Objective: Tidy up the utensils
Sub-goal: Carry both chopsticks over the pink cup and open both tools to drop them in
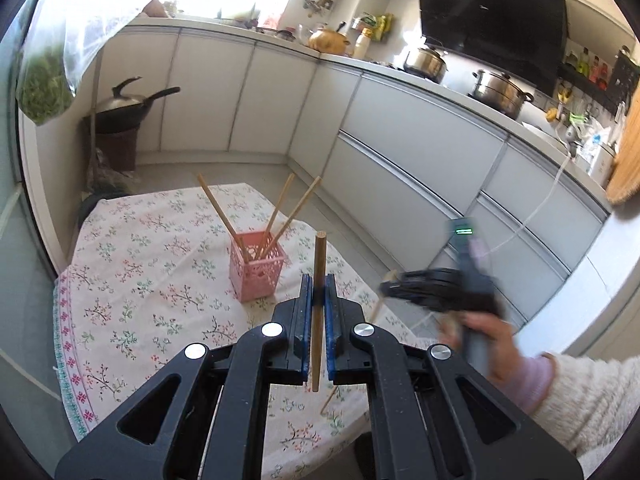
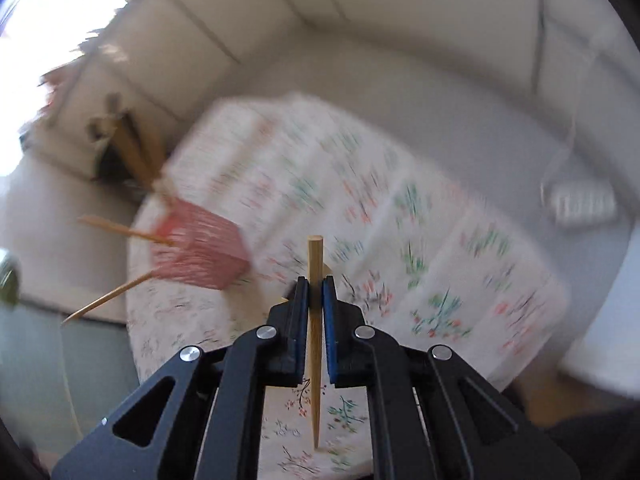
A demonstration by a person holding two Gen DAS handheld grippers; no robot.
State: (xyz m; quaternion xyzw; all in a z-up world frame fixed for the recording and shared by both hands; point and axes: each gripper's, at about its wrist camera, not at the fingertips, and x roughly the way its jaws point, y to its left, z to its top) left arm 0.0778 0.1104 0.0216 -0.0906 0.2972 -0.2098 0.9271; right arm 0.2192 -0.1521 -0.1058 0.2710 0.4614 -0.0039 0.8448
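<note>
- The left gripper [image 1: 319, 290], at lower centre of its own view, has its blue pads clamped tight on a darker brown chopstick [image 1: 319, 312], which stands nearly upright between them, blunt end up.
- The right gripper [image 2: 315, 292] is likewise pinched closed on a paler chopstick [image 2: 315, 332], blunt end up and pointed tip hanging below the jaws; no earlier view is there to compare.
- In the left view the right gripper shows as a dark blur at right centre, held by a hand [image 1: 486, 340] in a cream sleeve.
- The pink holder [image 1: 257, 266] stands left of centre on the floral tablecloth [image 1: 132, 280]; it is a small square lattice basket, open at the top.
- Three chopsticks [image 1: 222, 216] already lean out of it at splayed angles.
- One more chopstick [image 1: 329, 400] seems to lie on the cloth low in the left view, partly hidden by the gripper.
- To do this step well, I'd say bring one stick at a time above the basket's mouth, thin end down, and let go only once the tip is inside the rim.
- Watch the leaning sticks: a knock could tip so light a basket.
- The right view is smeared, so finer detail there I cannot tell.
</note>
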